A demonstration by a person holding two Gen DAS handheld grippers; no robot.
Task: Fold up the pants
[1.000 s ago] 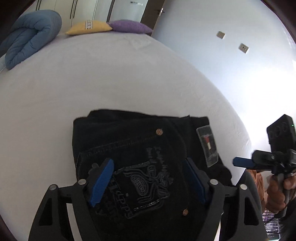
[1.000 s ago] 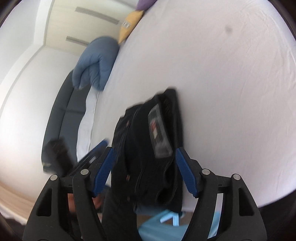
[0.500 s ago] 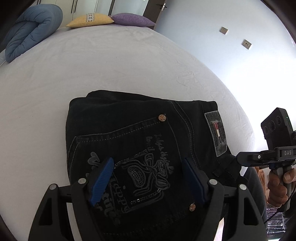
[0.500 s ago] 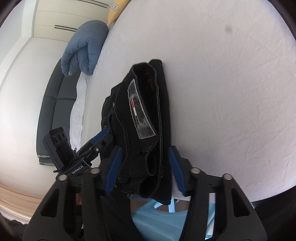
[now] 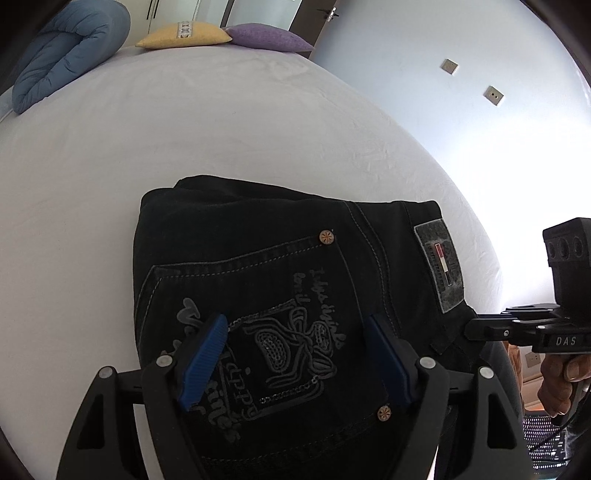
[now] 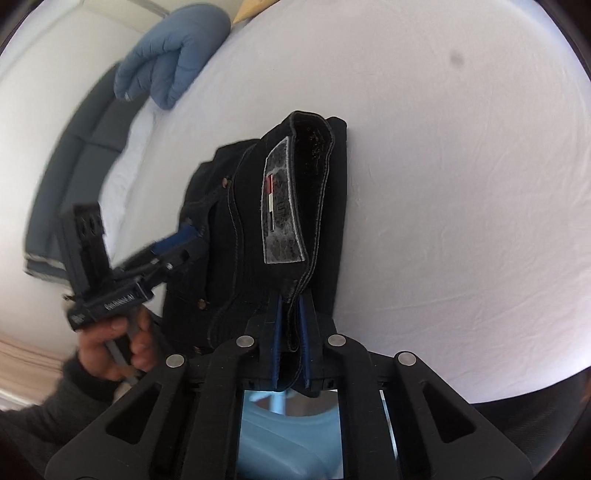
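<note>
Clamping the folded black pants [image 6: 295,206] waistband, the right gripper [image 6: 290,339] shows only in its own view; the left gripper [image 5: 295,354] hovers spread apart above them.

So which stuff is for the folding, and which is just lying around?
For the job:
folded black denim pants
right gripper, clamped on their waistband
left gripper, open above them

Just lying around:
rolled blue duvet
yellow pillow
purple pillow

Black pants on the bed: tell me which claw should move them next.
Right. The right claw is already shut on the black pants at the waistband, while the left claw hangs open over the back pocket.
</note>
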